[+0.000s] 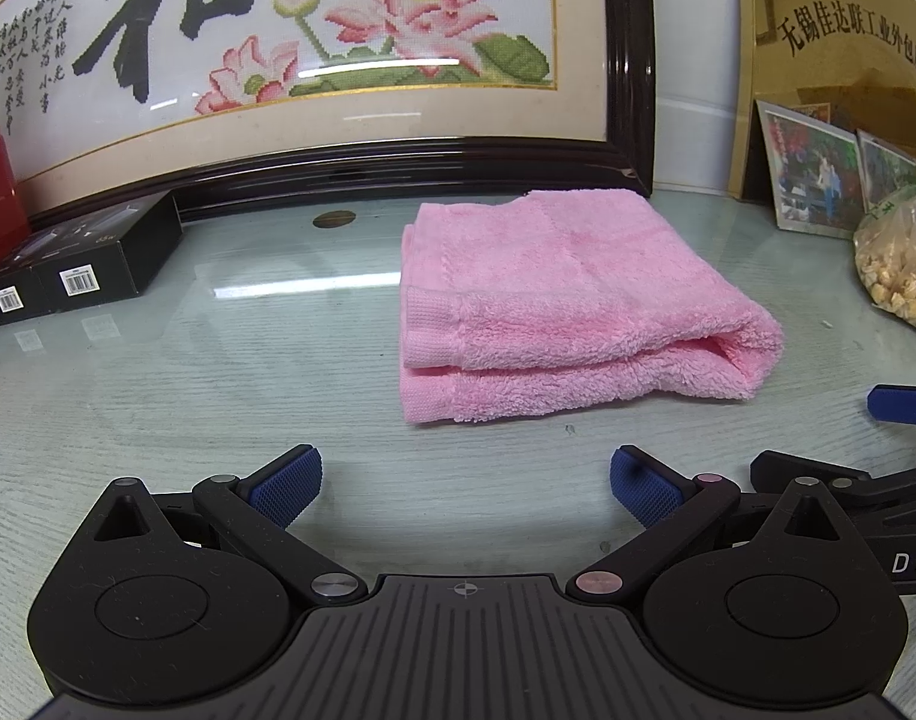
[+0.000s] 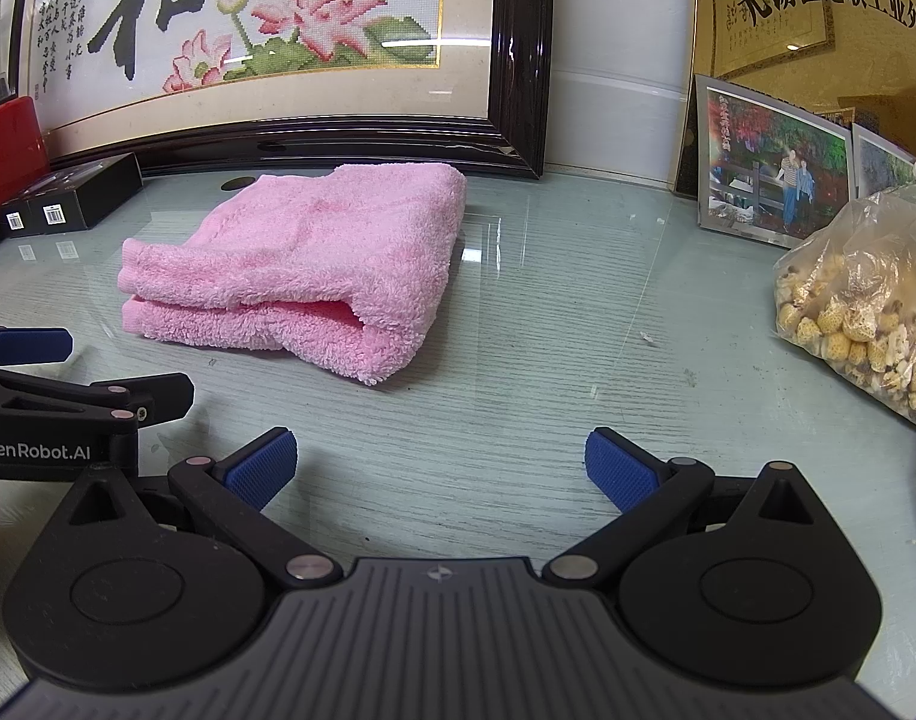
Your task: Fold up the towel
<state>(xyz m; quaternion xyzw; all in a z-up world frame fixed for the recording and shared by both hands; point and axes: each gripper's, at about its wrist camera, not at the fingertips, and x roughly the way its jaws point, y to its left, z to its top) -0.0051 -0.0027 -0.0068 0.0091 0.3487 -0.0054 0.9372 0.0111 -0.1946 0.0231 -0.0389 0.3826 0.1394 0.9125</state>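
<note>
The glass tabletop [image 1: 158,372] is lying slick under everything, so a careless nudge could be sliding the pink towel [image 1: 571,300] and spilling its layers. It is sitting folded ahead of your fingers, untouched. Your left gripper [image 1: 465,483] and right gripper [image 2: 440,468] are both gaping wide, holding nothing.

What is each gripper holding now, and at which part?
Nothing. The left gripper and right gripper are both open and empty; the folded pink towel lies untouched on the table.
</note>
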